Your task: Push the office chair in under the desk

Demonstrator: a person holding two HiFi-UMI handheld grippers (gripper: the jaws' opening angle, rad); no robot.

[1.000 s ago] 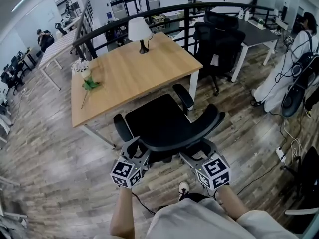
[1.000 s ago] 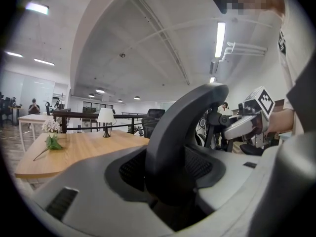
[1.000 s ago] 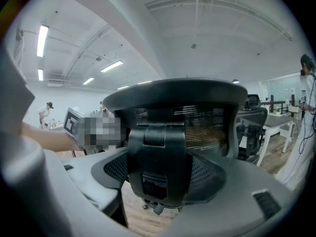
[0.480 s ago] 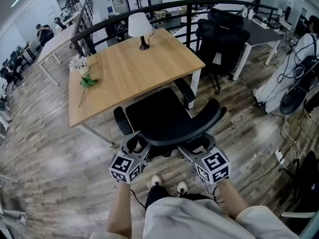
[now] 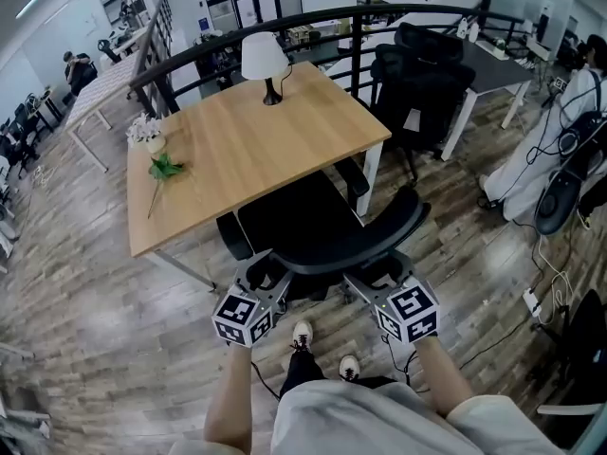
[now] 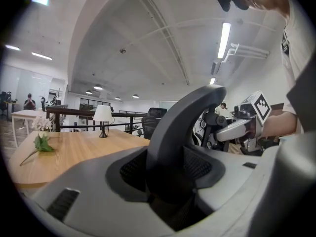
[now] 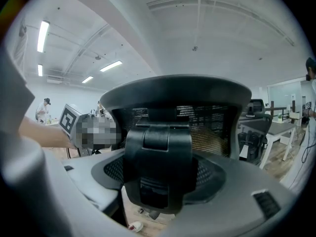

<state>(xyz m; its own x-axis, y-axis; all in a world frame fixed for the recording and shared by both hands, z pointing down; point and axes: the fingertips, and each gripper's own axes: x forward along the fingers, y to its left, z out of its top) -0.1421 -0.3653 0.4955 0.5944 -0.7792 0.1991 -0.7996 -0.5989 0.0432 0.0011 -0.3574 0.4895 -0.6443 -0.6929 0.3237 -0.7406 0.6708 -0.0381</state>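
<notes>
The black office chair point(image 5: 302, 224) stands at the near edge of the wooden desk point(image 5: 248, 138), its seat front and armrests partly beneath the top. My left gripper point(image 5: 269, 277) is shut on the left end of the curved backrest point(image 5: 356, 243); in the left gripper view that backrest edge point(image 6: 178, 127) fills the gap of the gripper point(image 6: 168, 181). My right gripper point(image 5: 366, 281) is shut on the backrest's right side. In the right gripper view the black bracket point(image 7: 158, 157) on the mesh back point(image 7: 210, 120) sits tight in the gripper point(image 7: 158, 186).
A white lamp point(image 5: 263, 57) and a flower point(image 5: 157, 155) sit on the desk. Behind it runs a black railing point(image 5: 190, 57). More black chairs point(image 5: 422, 74) and a grey desk point(image 5: 493, 60) stand at right, near a person point(image 5: 569, 112) and floor cables point(image 5: 545, 273).
The chair has rolled toward the desk, its seat further under the top. Both grippers travelled with the backrest, and the person's feet stepped forward.
</notes>
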